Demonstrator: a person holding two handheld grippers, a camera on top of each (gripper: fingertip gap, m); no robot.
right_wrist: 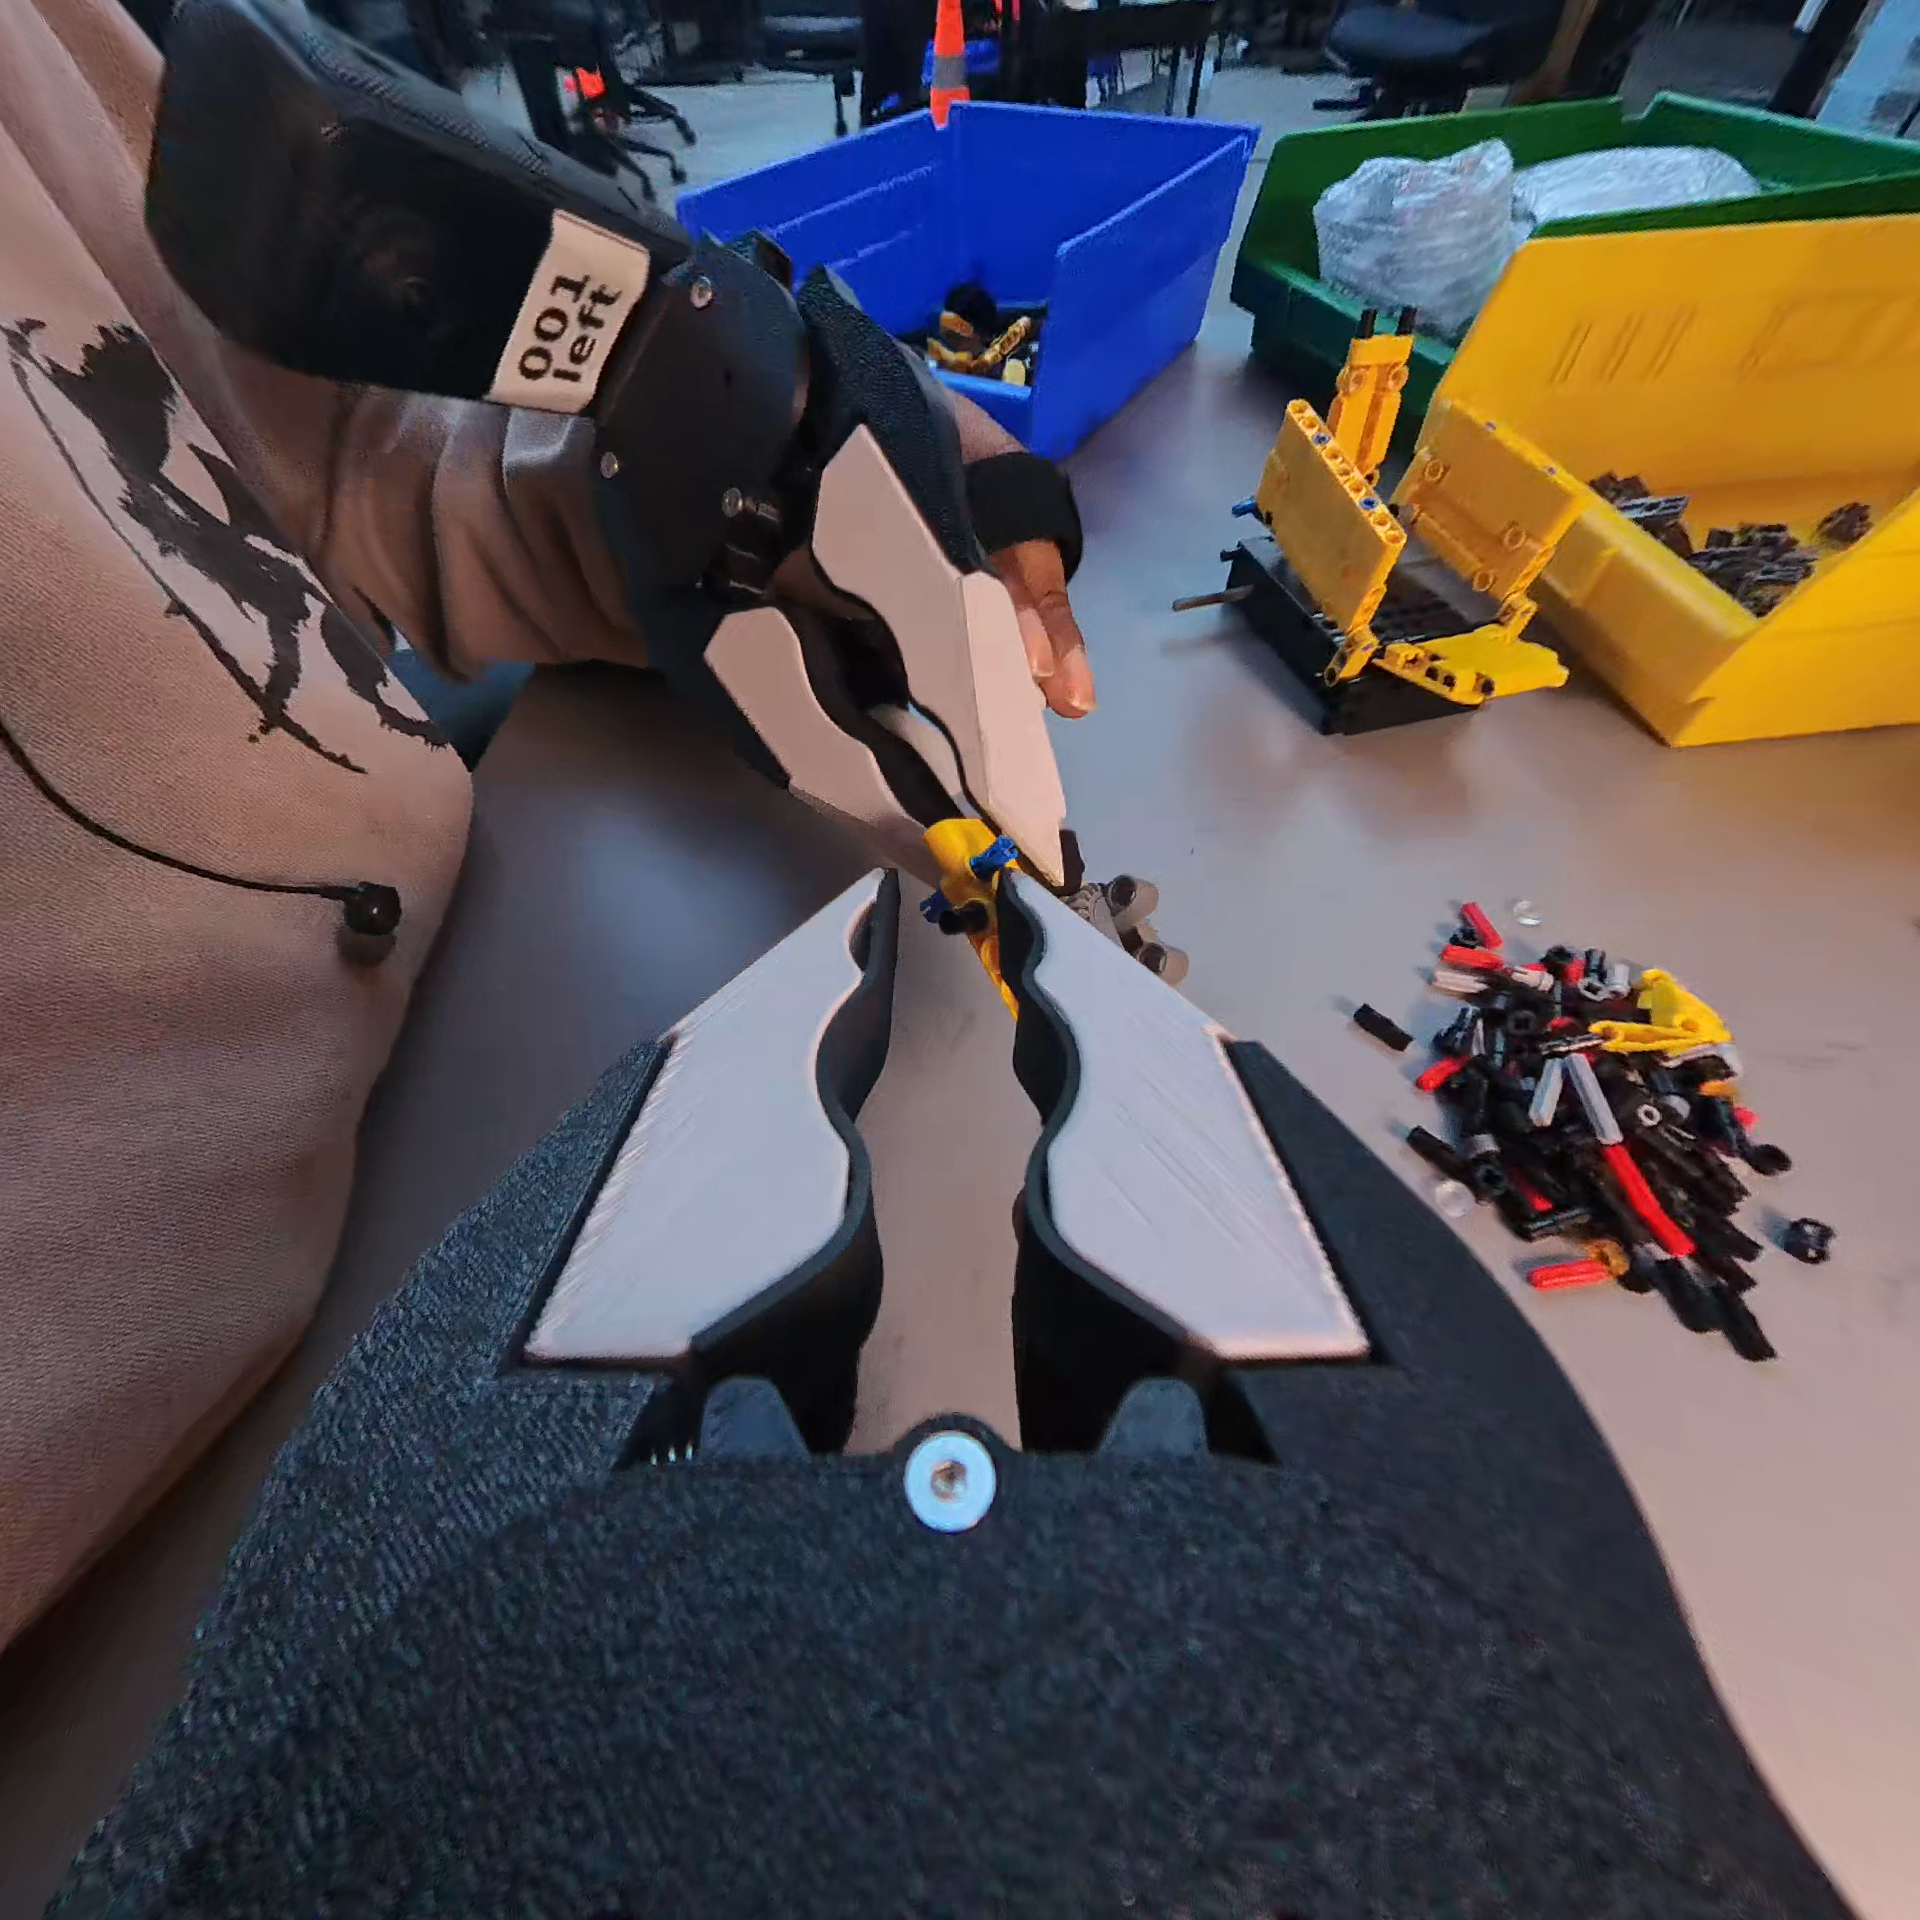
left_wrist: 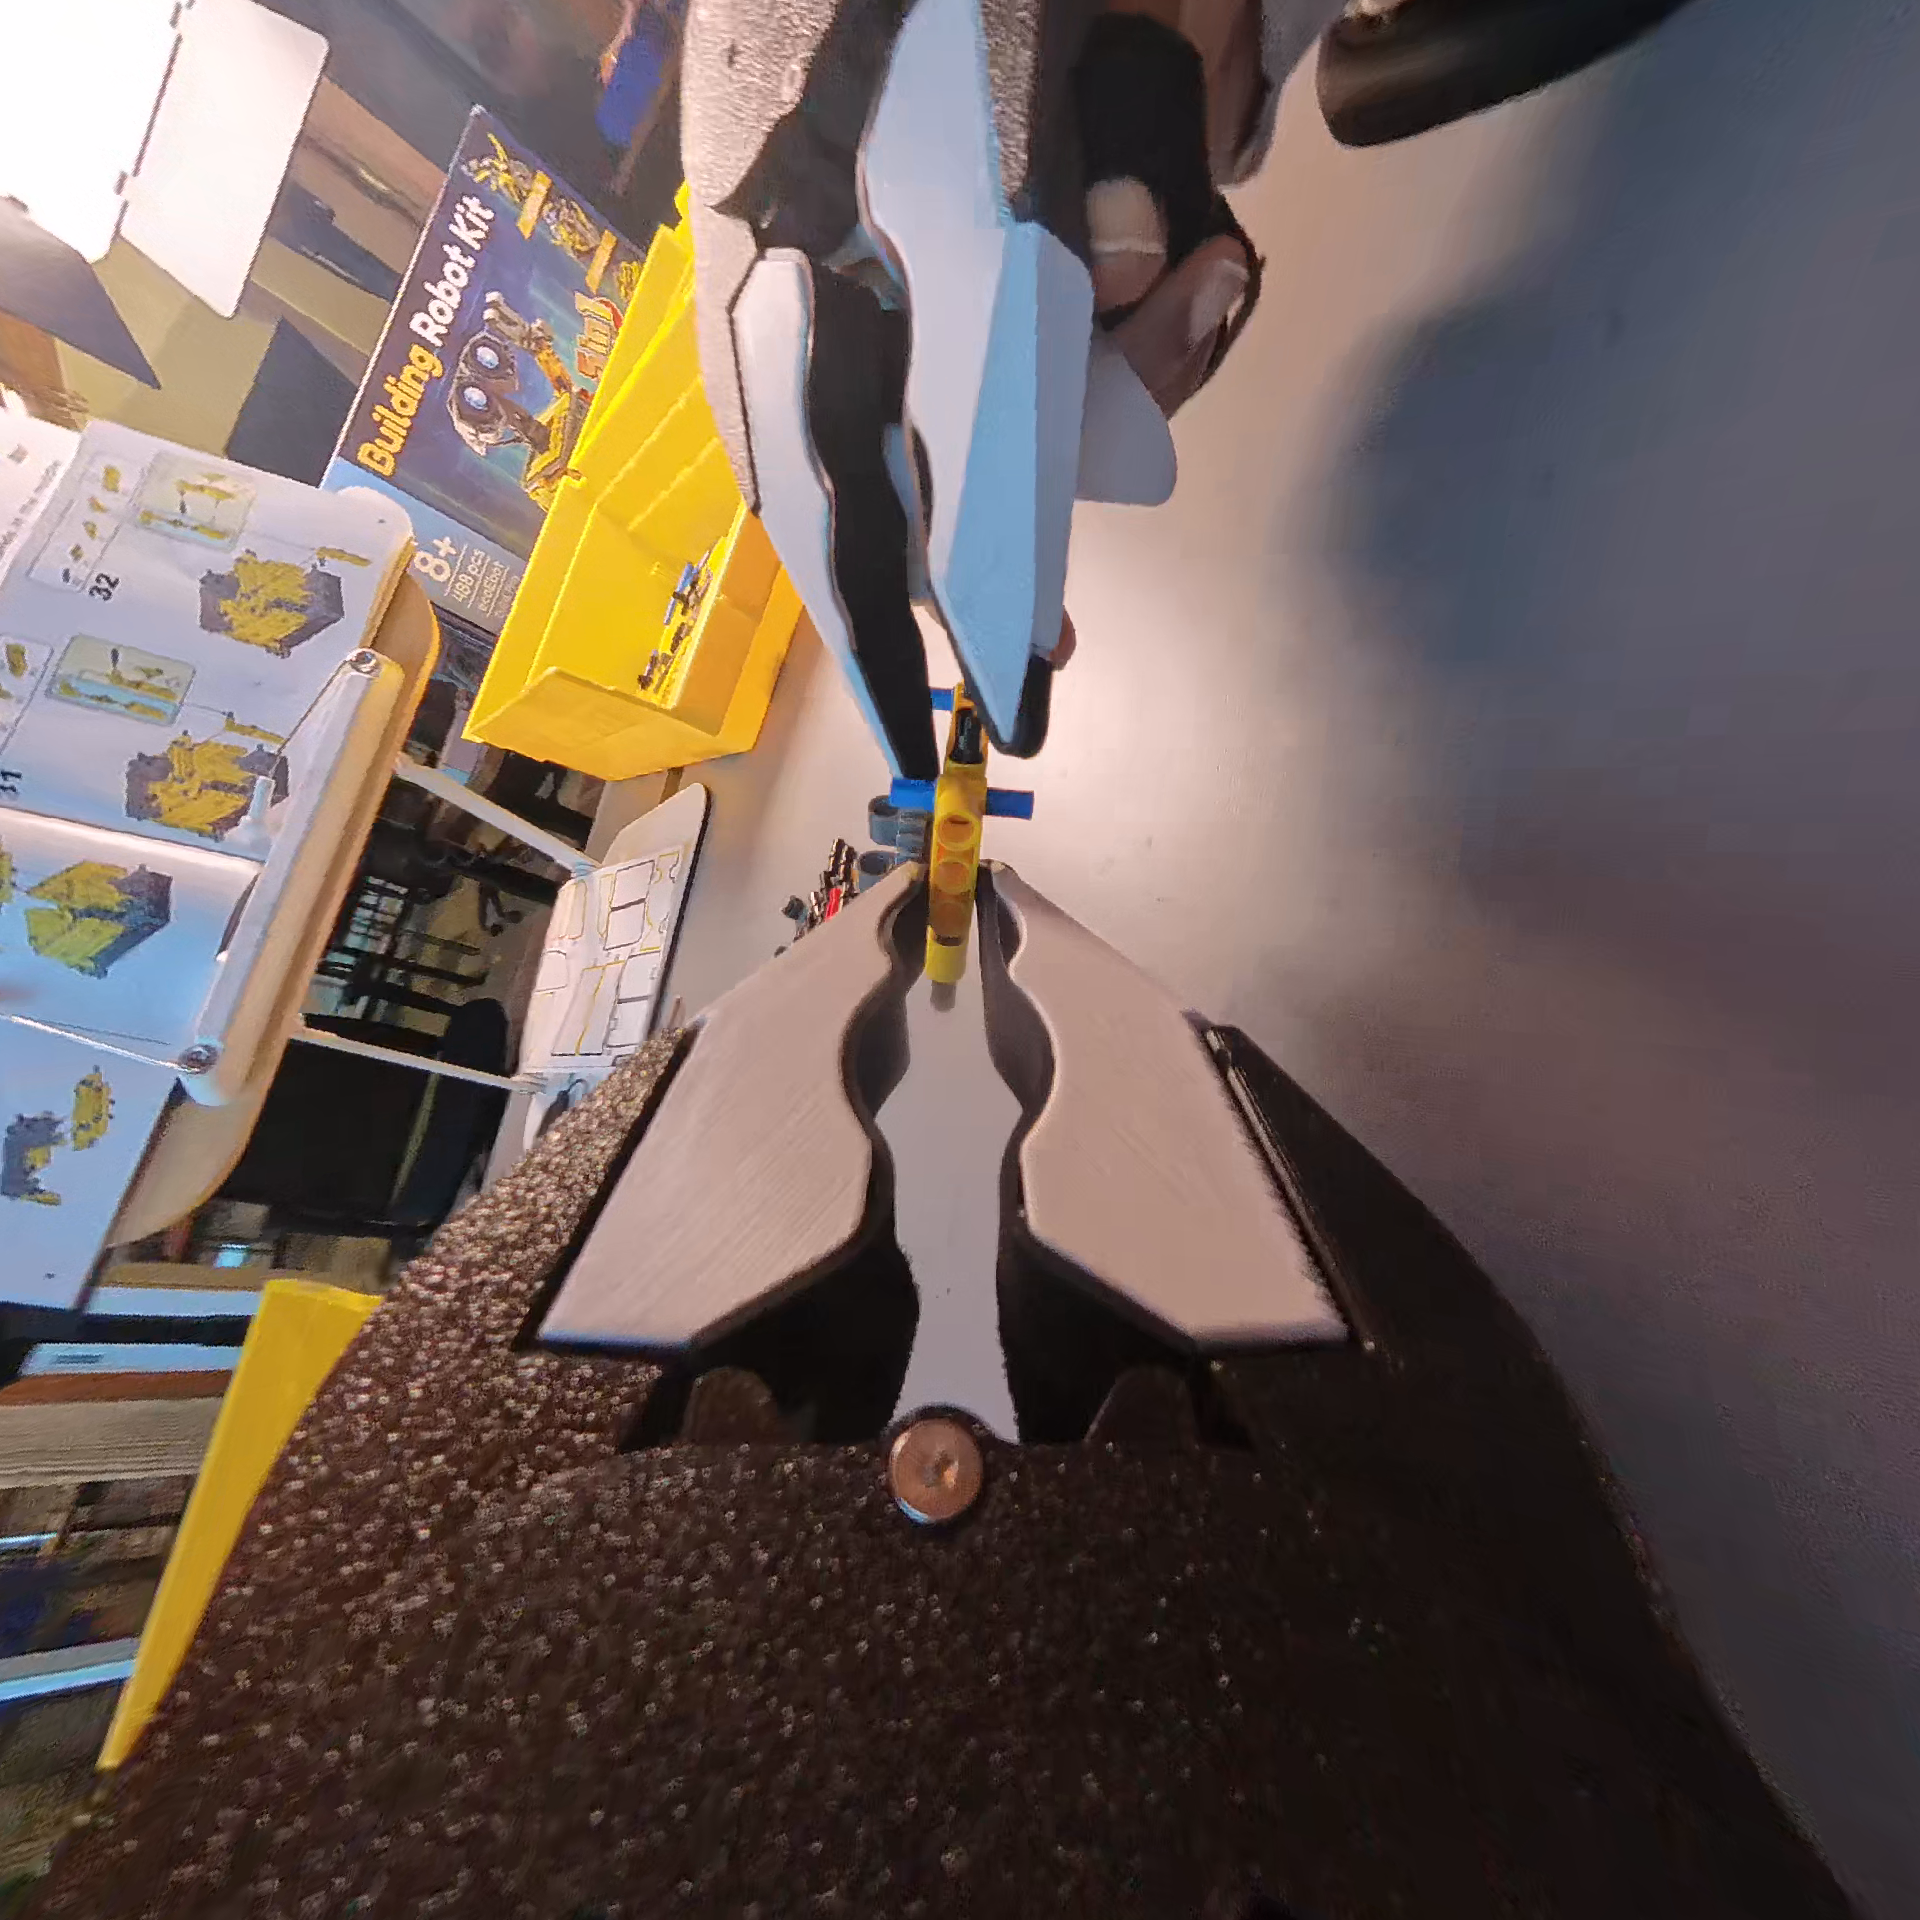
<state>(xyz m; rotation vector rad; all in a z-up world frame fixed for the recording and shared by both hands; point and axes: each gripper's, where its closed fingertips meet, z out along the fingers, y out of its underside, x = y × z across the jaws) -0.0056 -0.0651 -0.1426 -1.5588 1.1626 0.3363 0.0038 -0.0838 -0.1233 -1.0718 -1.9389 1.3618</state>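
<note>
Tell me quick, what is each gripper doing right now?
Left gripper: shut on the yellow beam, gripping one end.
Right gripper: open, with the far end of the yellow beam between its fingers.

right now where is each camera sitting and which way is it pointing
Left wrist view: sits on the left claw, looks along it at the yellow beam it grips, the right claw opposite, and a yellow bin.
Right wrist view: sits on the right claw, looks at the left claw, a hand, and a parts pile.
Both share the beam, both claws and the table.
</note>
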